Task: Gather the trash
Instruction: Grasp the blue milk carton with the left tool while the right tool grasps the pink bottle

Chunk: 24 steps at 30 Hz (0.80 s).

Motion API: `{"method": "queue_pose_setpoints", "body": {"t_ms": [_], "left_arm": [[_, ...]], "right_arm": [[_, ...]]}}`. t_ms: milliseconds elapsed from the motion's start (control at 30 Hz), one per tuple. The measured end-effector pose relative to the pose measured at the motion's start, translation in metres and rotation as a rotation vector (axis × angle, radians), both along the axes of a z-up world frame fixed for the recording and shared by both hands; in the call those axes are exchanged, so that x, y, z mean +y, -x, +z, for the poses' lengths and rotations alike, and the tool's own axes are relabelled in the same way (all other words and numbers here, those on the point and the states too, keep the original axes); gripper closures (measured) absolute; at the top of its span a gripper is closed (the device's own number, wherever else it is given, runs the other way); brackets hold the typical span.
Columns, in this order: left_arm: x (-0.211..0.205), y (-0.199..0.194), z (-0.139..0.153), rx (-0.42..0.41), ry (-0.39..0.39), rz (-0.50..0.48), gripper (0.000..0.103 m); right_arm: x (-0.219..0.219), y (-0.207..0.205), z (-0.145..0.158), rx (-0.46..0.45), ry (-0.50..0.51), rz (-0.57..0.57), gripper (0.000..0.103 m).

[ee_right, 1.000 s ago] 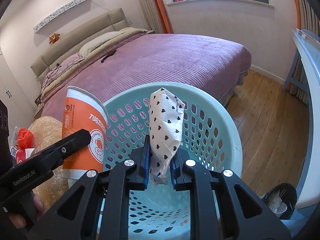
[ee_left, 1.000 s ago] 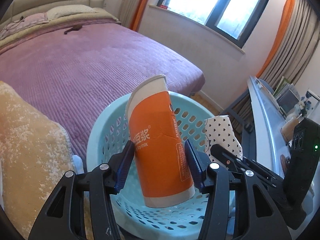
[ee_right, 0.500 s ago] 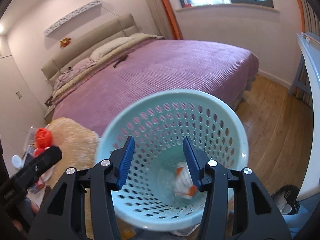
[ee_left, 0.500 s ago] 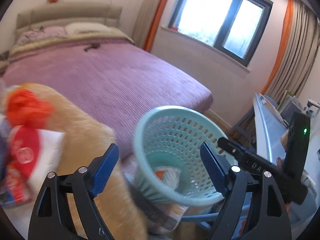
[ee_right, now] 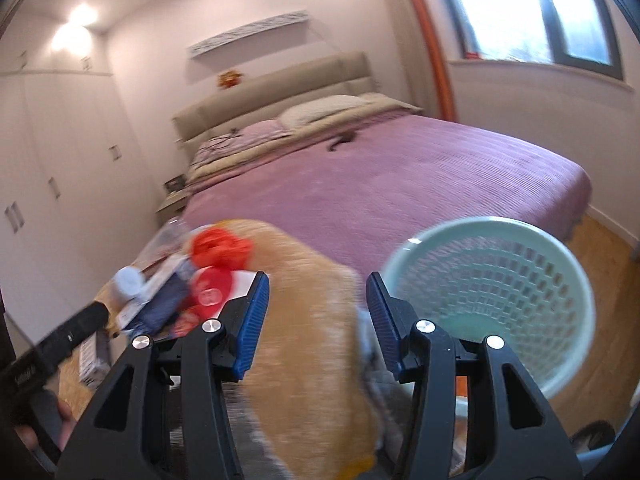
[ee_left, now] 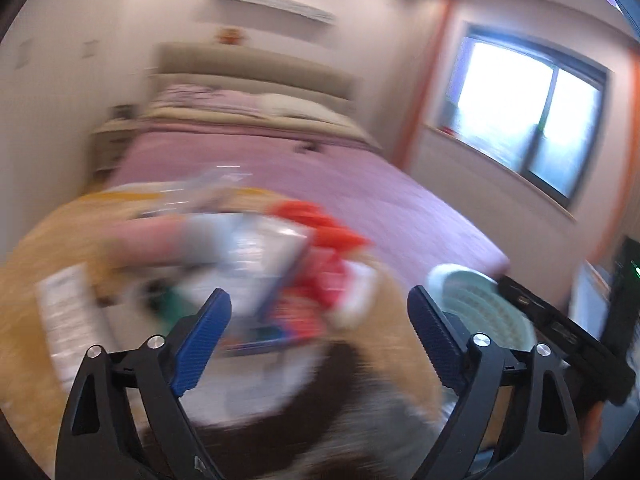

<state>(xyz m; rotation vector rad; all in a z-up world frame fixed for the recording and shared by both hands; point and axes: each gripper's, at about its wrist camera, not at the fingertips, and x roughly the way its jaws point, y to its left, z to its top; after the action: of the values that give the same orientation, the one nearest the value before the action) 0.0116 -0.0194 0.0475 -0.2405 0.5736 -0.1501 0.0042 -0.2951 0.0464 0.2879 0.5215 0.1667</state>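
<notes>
A pale green perforated basket stands at the right, by the purple bed; it also shows blurred in the left wrist view. A pile of trash lies on a tan fluffy surface: a red crumpled bag, a red and white wrapper, a white cap. In the left wrist view the pile is blurred, just ahead of my open, empty left gripper. My right gripper is open and empty over the tan surface, between pile and basket.
The purple bed with pillows fills the middle. White wardrobe doors stand at the left. Wooden floor lies right of the basket. A window with orange curtains is on the right wall.
Both grippers let go of the orange cup and the dotted paper into the basket, opened, then swung left toward the trash pile. The basket now sits to the right.
</notes>
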Motion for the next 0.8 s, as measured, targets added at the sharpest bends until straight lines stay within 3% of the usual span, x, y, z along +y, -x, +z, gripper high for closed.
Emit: {"method": "queue_pose_setpoints", "body": {"t_ms": [133,300,500,633,800], "left_arm": [[0.072,0.005,-0.012,0.074,-0.019,0.225,0.015],[0.123,-0.001,-0.031,0.185,-0.019,0.343,0.015],[0.136,-0.016,-0.044,0.248,0.011,0.329,0.015],[0.134,-0.025,-0.054,0.271,-0.052,0.35,0.015],[0.144,-0.027,-0.066,0.294,0.009,0.35,0.015]], "right_arm": [[0.045,-0.012,0.0,0.006,0.011,0.085,0.05],[0.099,-0.028,0.002,0.01,0.047,0.186,0.05],[0.153,-0.059,0.006,0.041,0.066,0.288,0.05],[0.183,-0.081,0.005,0.077,0.069,0.352,0.05],[0.208,-0.103,-0.002,0.132,0.037,0.405,0.05]]}}
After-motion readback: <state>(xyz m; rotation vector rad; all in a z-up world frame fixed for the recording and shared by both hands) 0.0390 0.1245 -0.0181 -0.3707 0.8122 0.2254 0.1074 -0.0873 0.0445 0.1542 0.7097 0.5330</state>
